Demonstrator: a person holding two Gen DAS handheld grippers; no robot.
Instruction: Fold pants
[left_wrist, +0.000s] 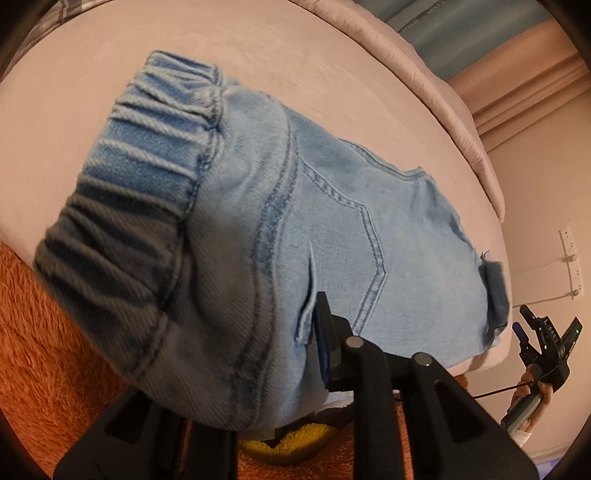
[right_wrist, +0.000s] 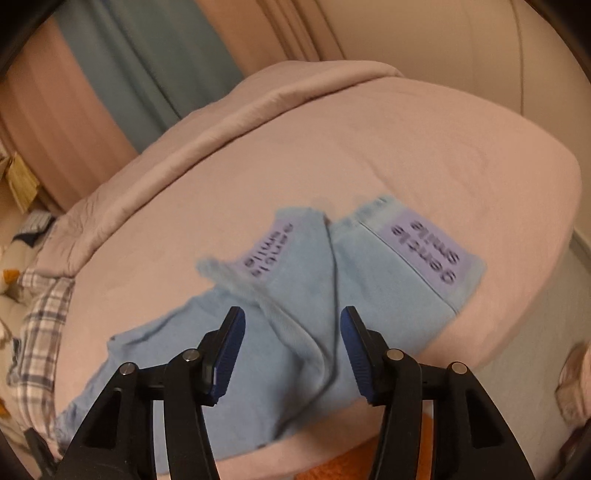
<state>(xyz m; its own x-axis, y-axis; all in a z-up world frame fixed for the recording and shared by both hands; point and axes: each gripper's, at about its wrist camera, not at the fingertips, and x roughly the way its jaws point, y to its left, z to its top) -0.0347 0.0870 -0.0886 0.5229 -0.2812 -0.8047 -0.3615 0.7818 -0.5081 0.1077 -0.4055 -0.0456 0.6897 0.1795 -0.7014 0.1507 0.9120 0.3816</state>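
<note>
Light blue denim pants lie on a pink bed. In the left wrist view the elastic waistband and a back pocket fill the frame. My left gripper is shut on the waist part of the pants; one finger shows and the other is hidden under the denim. In the right wrist view the two leg ends with purple "gentle smile" labels lie flat. My right gripper is open and empty just above the legs; it also shows in the left wrist view.
An orange fluffy rug lies by the bed's near edge. A folded pink duvet runs along the far side. A plaid cloth lies at the left. Curtains and a wall stand behind.
</note>
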